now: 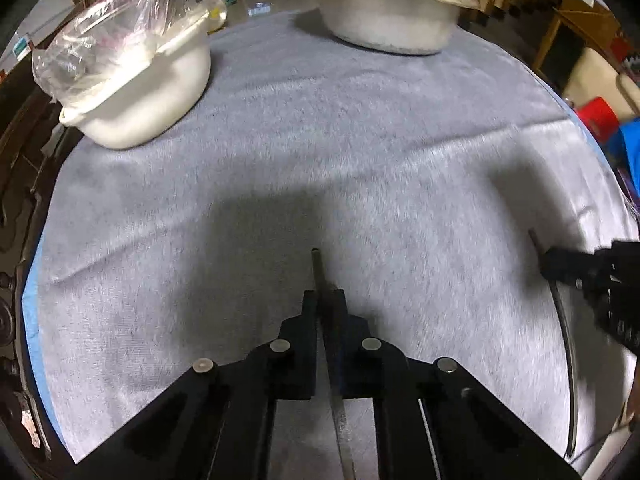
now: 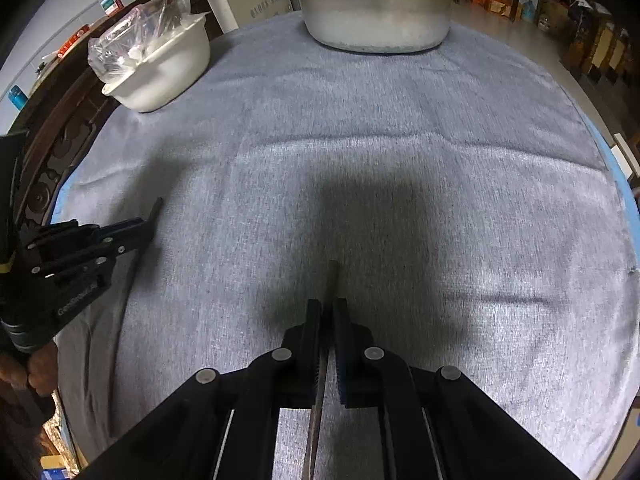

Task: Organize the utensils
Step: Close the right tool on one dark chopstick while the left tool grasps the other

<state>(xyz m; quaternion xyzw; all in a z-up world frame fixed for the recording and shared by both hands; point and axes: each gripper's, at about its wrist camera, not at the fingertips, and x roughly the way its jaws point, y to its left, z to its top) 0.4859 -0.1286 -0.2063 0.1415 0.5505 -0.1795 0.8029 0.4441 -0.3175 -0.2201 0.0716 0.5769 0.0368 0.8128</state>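
My left gripper (image 1: 324, 294) is shut on a thin metal utensil handle (image 1: 318, 268) that sticks out forward between the fingers, above the grey cloth. My right gripper (image 2: 327, 303) is shut on a second thin metal utensil (image 2: 333, 276) in the same way. In the left wrist view the right gripper (image 1: 548, 264) shows at the right edge, holding its long curved utensil (image 1: 566, 340). In the right wrist view the left gripper (image 2: 140, 228) shows at the left edge with its utensil tip (image 2: 156, 206). A white plastic basin (image 1: 152, 92) holding a clear plastic bag stands at the far left.
A large metal basin (image 1: 392, 20) under a metal lid stands at the far centre; it also shows in the right wrist view (image 2: 376, 20). The grey cloth (image 2: 360, 160) covers a round table. Dark carved wooden furniture (image 2: 56, 148) lines the left side.
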